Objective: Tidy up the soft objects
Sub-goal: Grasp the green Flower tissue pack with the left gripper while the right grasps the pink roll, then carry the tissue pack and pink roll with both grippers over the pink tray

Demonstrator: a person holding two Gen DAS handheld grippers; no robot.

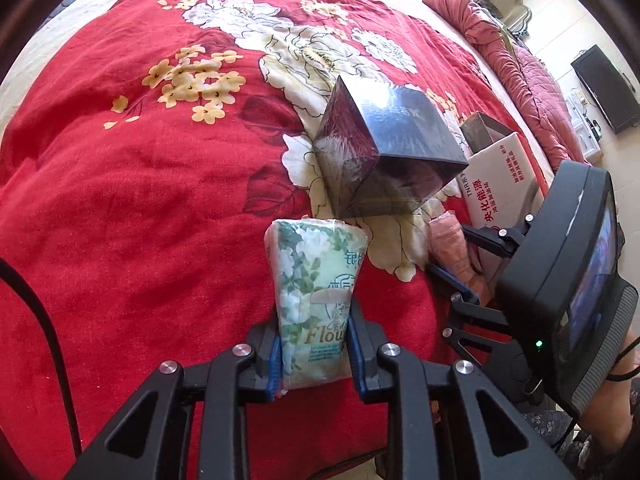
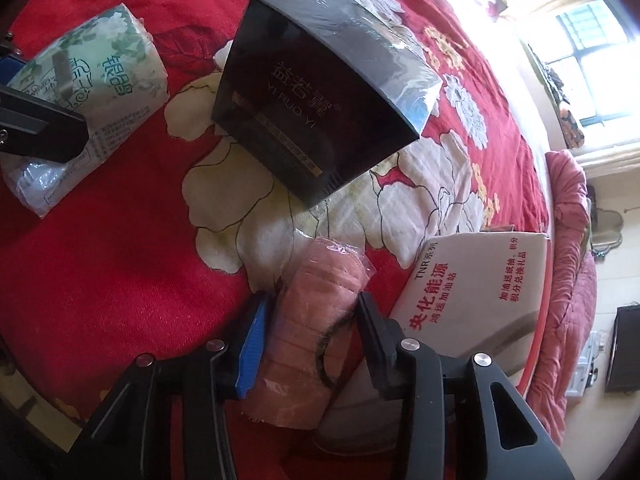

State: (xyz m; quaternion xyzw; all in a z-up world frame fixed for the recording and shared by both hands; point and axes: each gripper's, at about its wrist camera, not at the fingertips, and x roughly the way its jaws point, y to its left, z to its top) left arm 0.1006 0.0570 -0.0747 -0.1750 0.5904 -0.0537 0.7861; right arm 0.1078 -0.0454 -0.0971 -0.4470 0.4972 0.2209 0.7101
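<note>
My left gripper [image 1: 314,354] clamps the tissue pack [image 1: 316,292]; right gripper [image 2: 310,344] squeezes the pink towel roll [image 2: 308,336] on the bedspread [image 2: 120,260].

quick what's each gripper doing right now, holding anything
left gripper: shut on the floral tissue pack
right gripper: shut on the pink bagged cloth roll

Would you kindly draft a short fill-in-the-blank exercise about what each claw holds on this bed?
1. The left claw grips a ____ -patterned tissue pack.
2. The right claw is closed on a pink ____.
3. The black box rests on a ____ bedspread.

Missing words: flower; towel roll; red
</note>
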